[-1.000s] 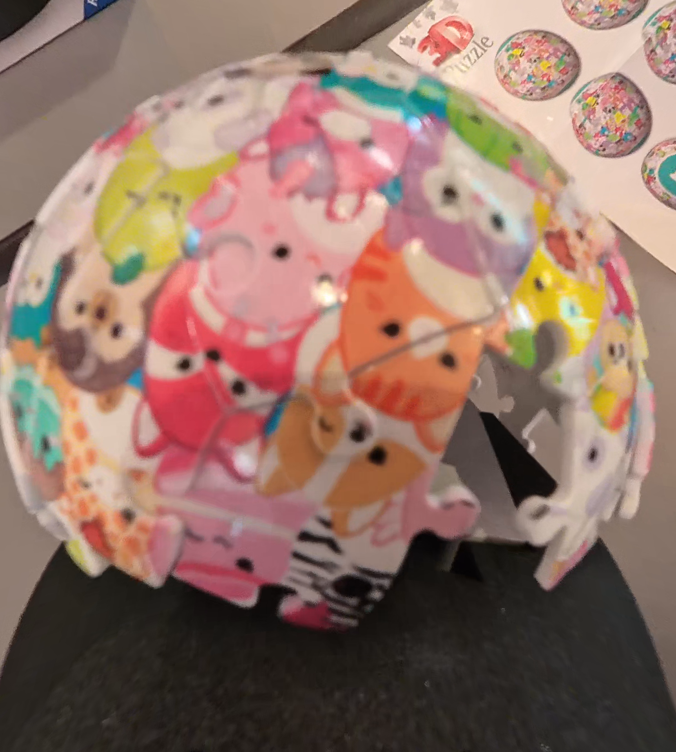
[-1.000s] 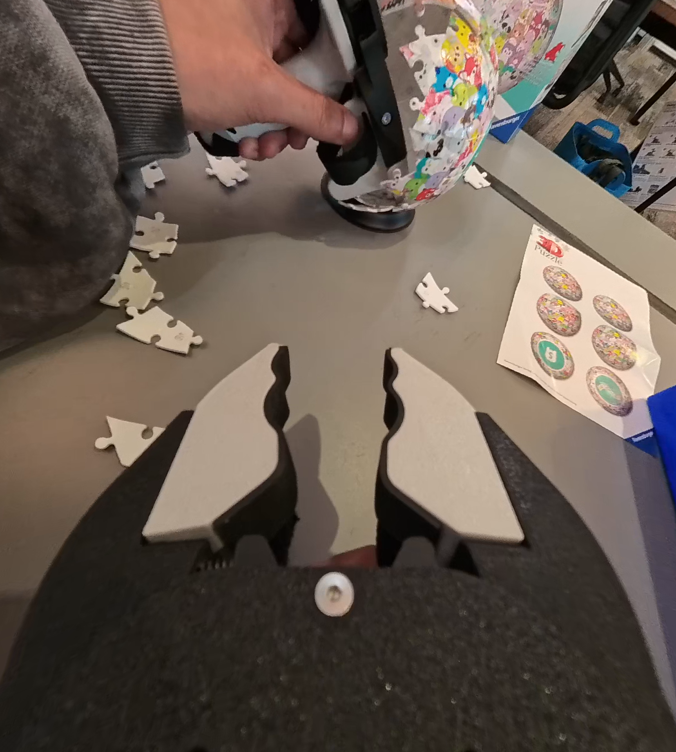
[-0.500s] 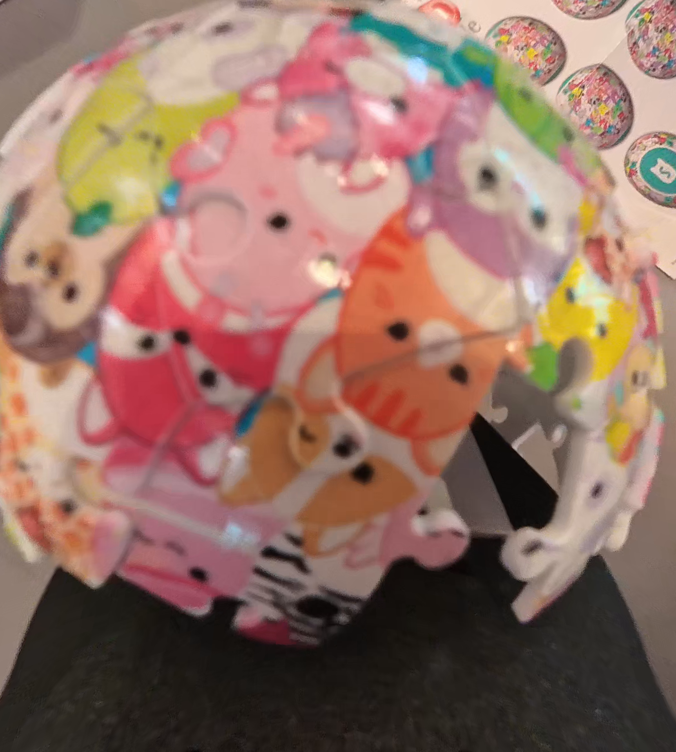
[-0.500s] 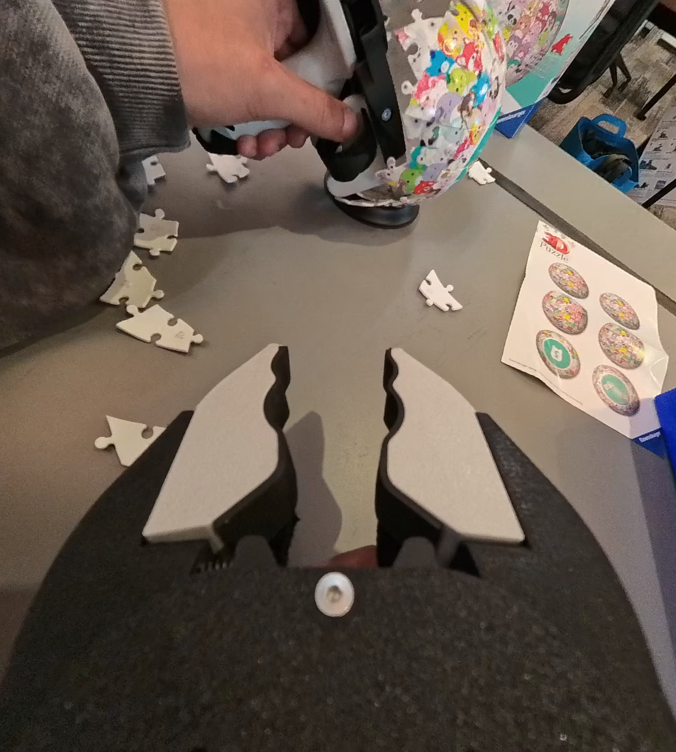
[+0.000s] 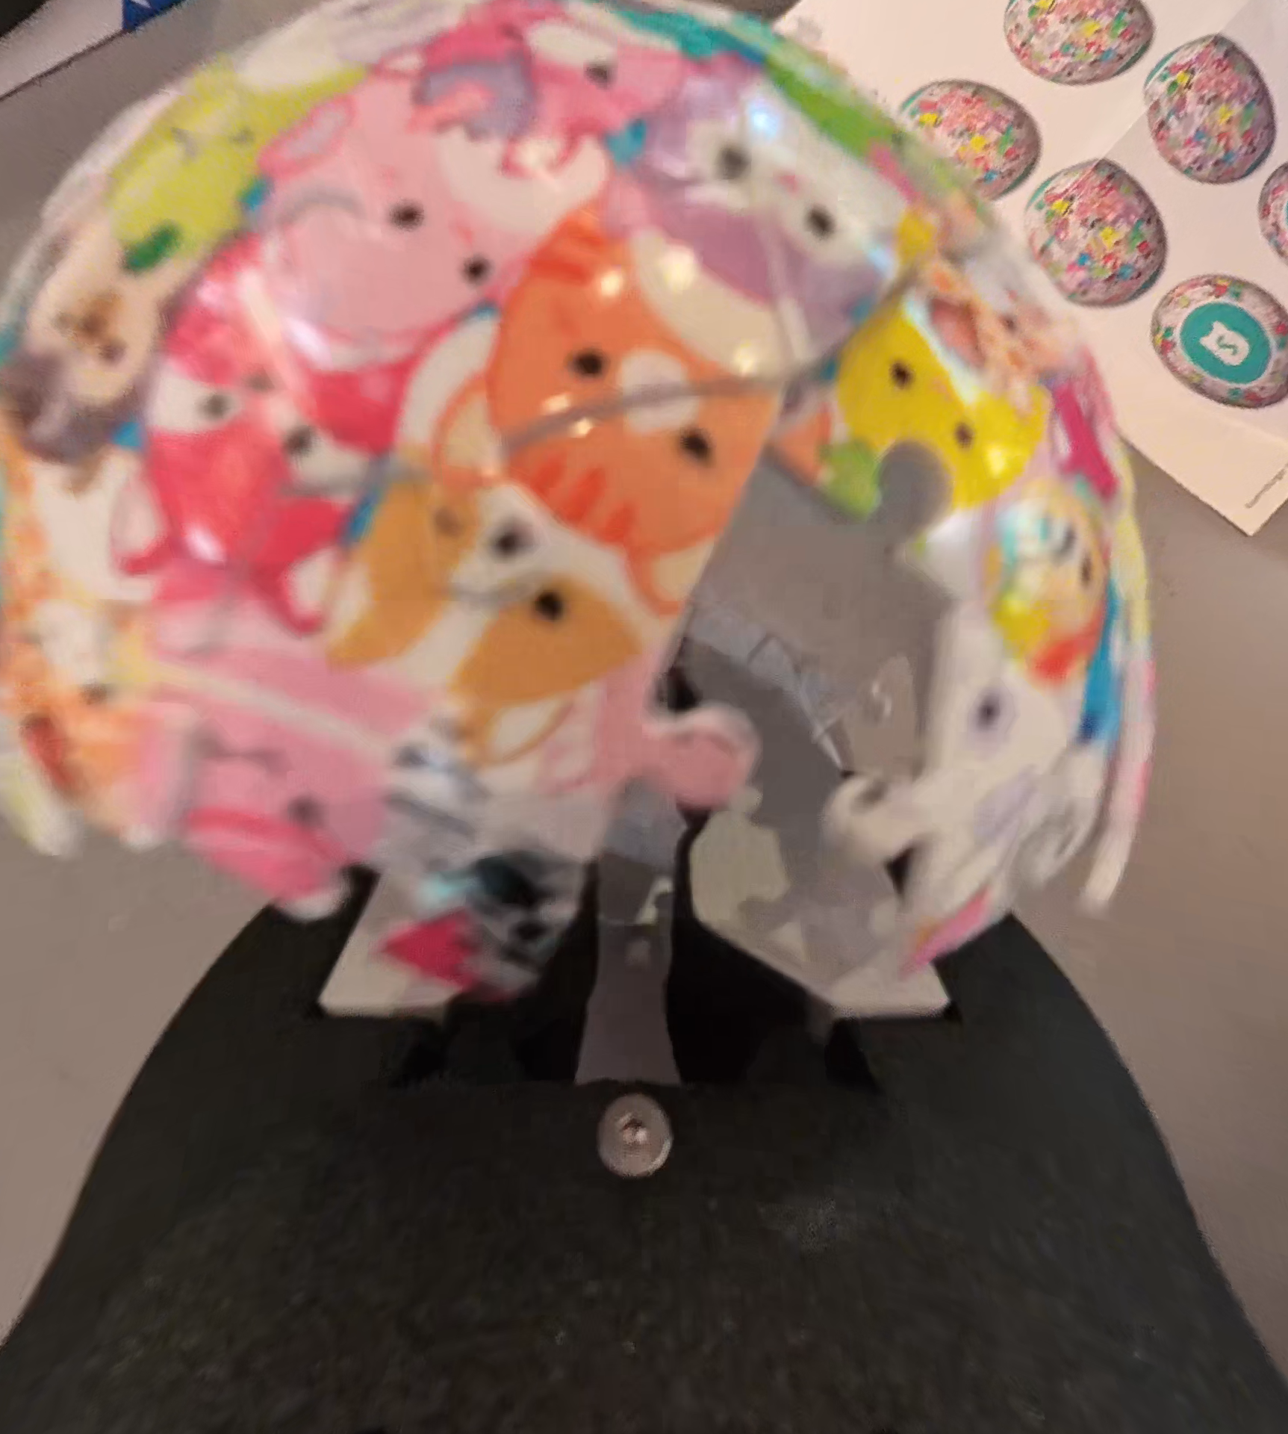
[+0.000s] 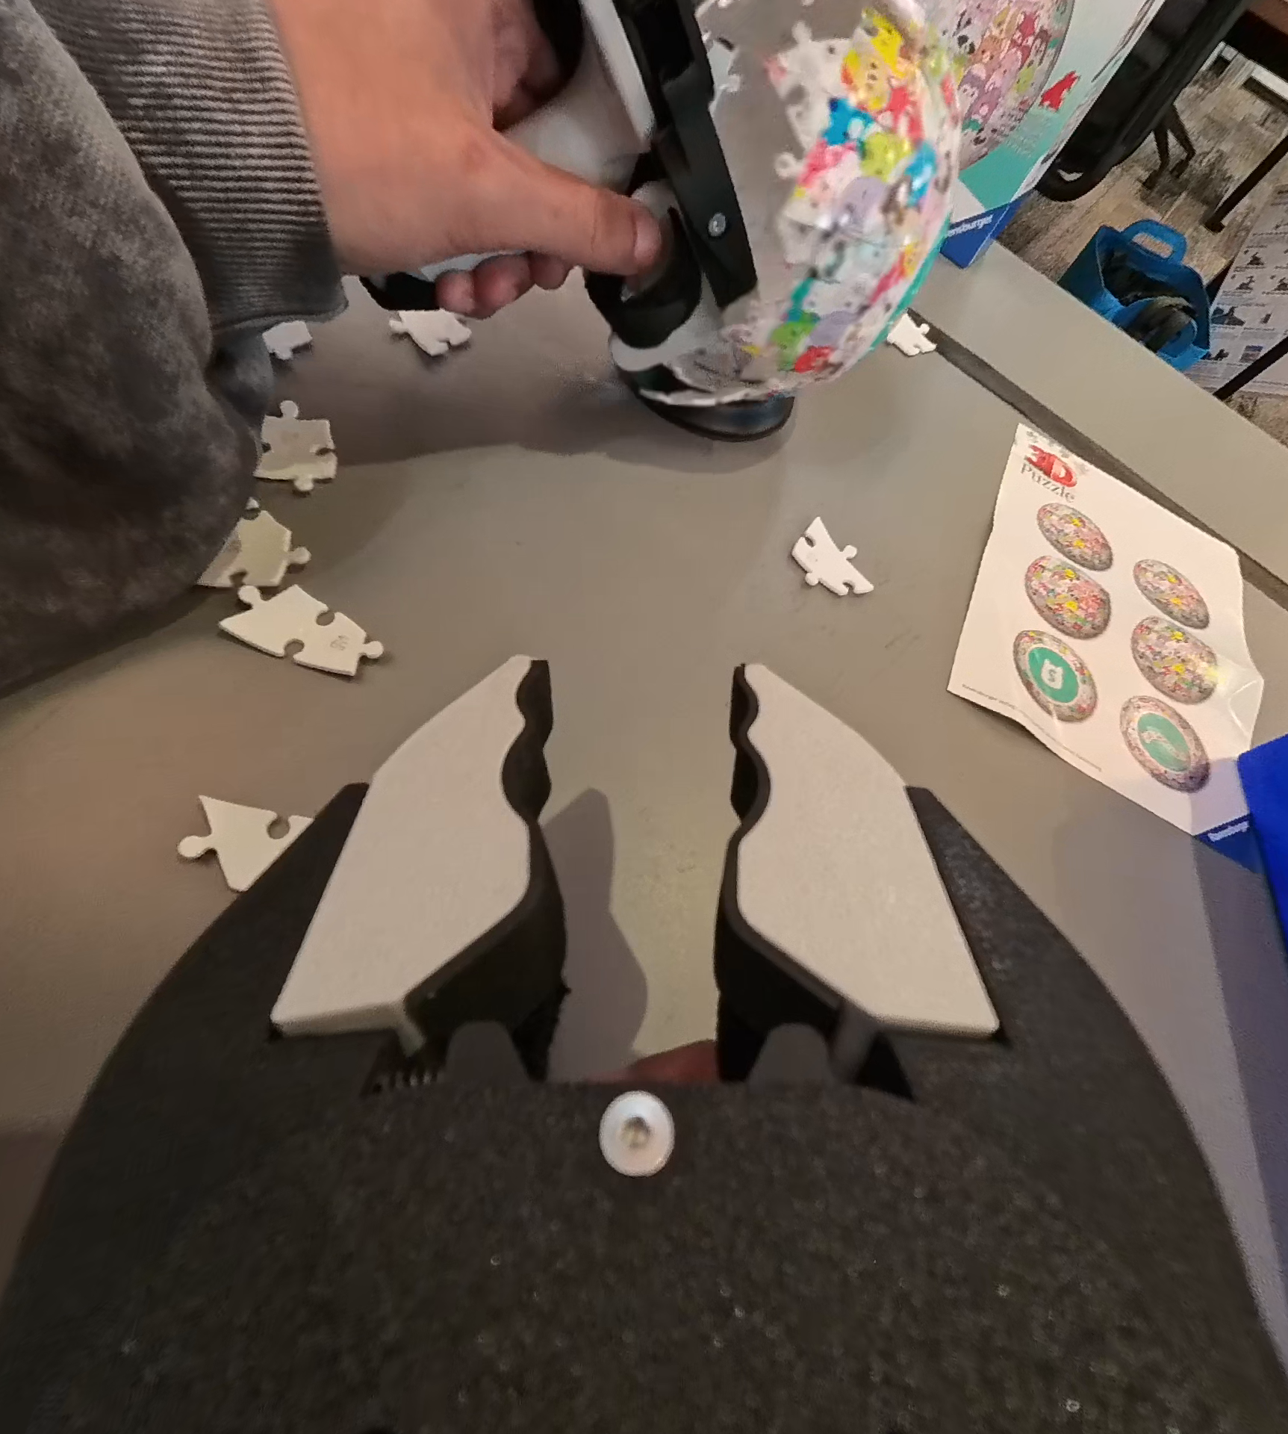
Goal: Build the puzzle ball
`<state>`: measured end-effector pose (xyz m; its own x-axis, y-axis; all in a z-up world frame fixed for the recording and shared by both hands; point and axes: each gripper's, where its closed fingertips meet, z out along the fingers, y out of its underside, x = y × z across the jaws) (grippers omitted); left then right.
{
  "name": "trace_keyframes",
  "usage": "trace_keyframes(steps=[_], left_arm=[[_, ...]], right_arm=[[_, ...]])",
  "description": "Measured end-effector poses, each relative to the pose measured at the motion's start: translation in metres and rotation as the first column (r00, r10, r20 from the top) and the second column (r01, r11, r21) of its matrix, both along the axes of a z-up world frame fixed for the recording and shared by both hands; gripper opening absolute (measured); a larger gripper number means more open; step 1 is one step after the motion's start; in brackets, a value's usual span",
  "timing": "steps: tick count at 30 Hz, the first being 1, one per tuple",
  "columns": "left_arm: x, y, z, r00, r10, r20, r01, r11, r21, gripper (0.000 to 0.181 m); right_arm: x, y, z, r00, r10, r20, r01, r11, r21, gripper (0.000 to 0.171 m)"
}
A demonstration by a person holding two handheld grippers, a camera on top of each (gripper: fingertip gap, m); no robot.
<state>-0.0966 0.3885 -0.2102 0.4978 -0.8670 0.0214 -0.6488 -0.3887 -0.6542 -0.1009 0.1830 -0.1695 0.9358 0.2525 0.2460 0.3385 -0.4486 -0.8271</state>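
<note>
The left hand-held gripper [image 5: 637, 916] clamps the half-built puzzle ball [image 5: 470, 434] by its rim — gap turned outward, likely for fitting; the right hand-held gripper [image 6: 640, 698] hovers apart, empty, over loose pieces [image 6: 830, 557] on the surface [image 6: 625, 528].

Right gripper [image 6: 640, 683] hovers, jaws apart (empty); left gripper [image 5: 633, 877] clamped, a hand [image 6: 462, 147] gripping it.

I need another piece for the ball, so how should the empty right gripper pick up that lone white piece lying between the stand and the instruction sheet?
The loose piece lies flat and face down on the grey table, clear of others. The open right gripper would probably do best coming from above, fingers closing across its straighter edges rather than on the knobs. It is thin, so tipping up one edge first may help.
</note>
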Motion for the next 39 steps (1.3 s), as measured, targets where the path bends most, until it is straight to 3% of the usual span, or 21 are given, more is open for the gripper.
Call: trace_keyframes(steps=[1,8,9,15,18,23,26,30,34,39], left_arm=[[-0.001,-0.001,0.002,1.000,-0.003,0.004,0.003,1.000,0.007,0.015],[-0.018,-0.011,0.019,1.000,-0.004,0.013,0.004,0.998,0.058,0.012],[-0.021,-0.012,0.025,1.000,-0.005,0.021,0.003,0.998,0.067,0.000],[-0.030,-0.018,0.049,0.996,-0.020,0.086,0.013,0.997,0.081,0.000],[-0.034,-0.026,0.064,0.987,-0.039,0.153,0.029,0.998,0.062,0.023],[-0.072,-0.028,0.097,0.955,-0.050,0.293,0.019,0.994,0.109,0.035],[-0.106,-0.003,0.095,0.951,-0.033,0.308,-0.025,0.983,0.184,0.042],[-0.131,0.040,0.055,0.950,-0.006,0.312,-0.054,0.981,0.185,0.042],[-0.126,0.059,0.032,0.949,-0.034,0.313,-0.023,0.984,0.178,0.037],[-0.104,0.080,0.051,0.935,-0.168,0.312,0.055,0.939,0.340,0.032]], right_arm=[[0.000,0.000,0.000,1.000,0.000,0.000,0.000,1.000,0.000,0.044],[-0.002,0.001,0.000,1.000,0.002,0.009,-0.002,1.000,-0.001,0.044],[-0.002,0.001,0.000,1.000,0.002,0.009,-0.002,1.000,-0.001,0.044],[-0.003,0.004,-0.001,1.000,0.004,0.013,-0.004,1.000,-0.002,0.044],[-0.003,0.006,0.000,1.000,0.008,0.020,-0.009,1.000,0.007,0.044],[0.005,0.016,0.005,0.985,0.106,0.136,-0.107,0.994,0.003,0.046],[0.007,0.038,0.010,0.924,0.203,0.325,-0.210,0.978,-0.012,0.040],[-0.001,0.078,0.005,0.760,0.343,0.552,-0.340,0.934,-0.112,0.037],[-0.016,0.109,0.004,0.656,0.459,0.599,-0.434,0.879,-0.199,0.038],[-0.019,0.132,-0.011,0.574,0.562,0.595,-0.447,0.824,-0.347,0.044]])
